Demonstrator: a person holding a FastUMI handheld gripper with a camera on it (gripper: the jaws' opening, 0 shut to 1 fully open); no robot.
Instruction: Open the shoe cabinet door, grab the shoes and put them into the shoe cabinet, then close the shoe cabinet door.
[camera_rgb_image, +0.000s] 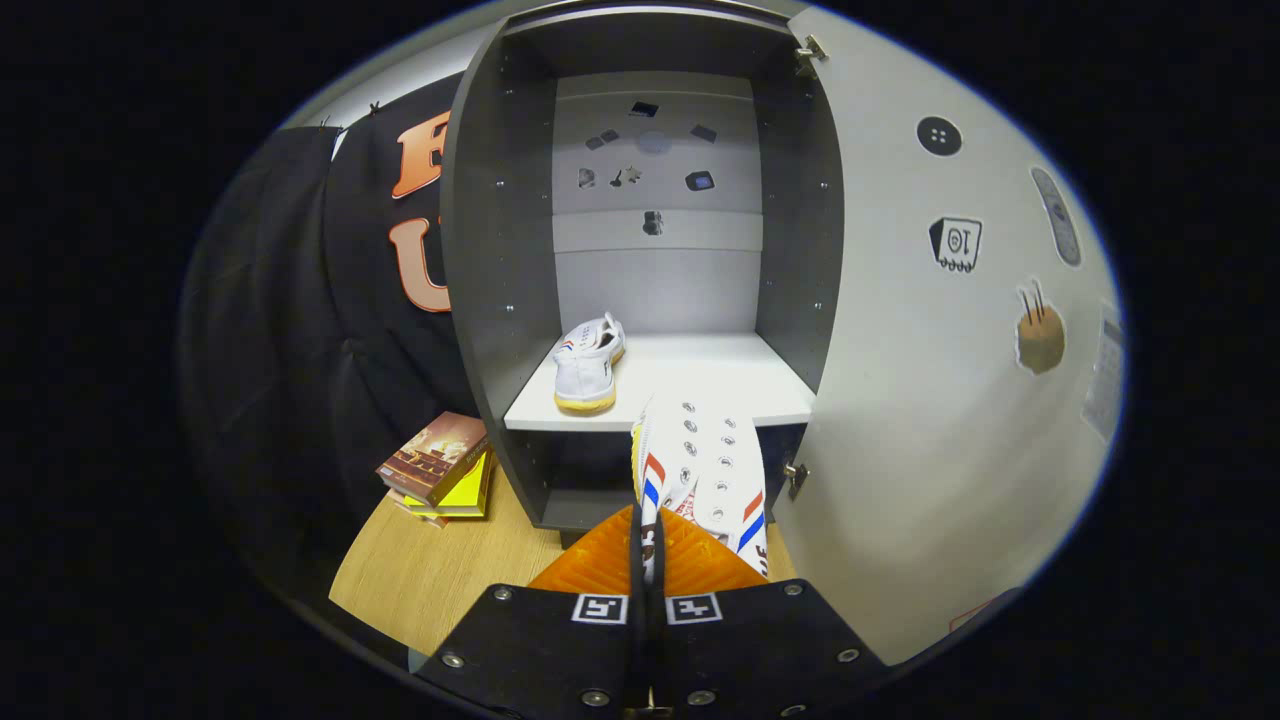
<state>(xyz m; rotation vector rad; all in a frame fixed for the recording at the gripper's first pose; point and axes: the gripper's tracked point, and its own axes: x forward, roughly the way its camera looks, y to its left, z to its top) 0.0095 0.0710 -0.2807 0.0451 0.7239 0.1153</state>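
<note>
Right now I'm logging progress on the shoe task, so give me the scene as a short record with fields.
cabinet door: white door swung open
first shoe: white sneaker with a yellowish sole on the white shelf, left side
second shoe: white sneaker with red and blue stripes pinched between the fingers, just before the shelf edge
gripper: shut on the second shoe
nearby: stacked books on the wooden floor

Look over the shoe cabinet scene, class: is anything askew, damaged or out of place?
Nothing looks damaged or spilled. The cabinet door stands open, one white shoe sits neatly on the shelf, and the claw is shut on the second shoe just before the shelf. The stacked books beside the cabinet sit slightly skewed.
</note>
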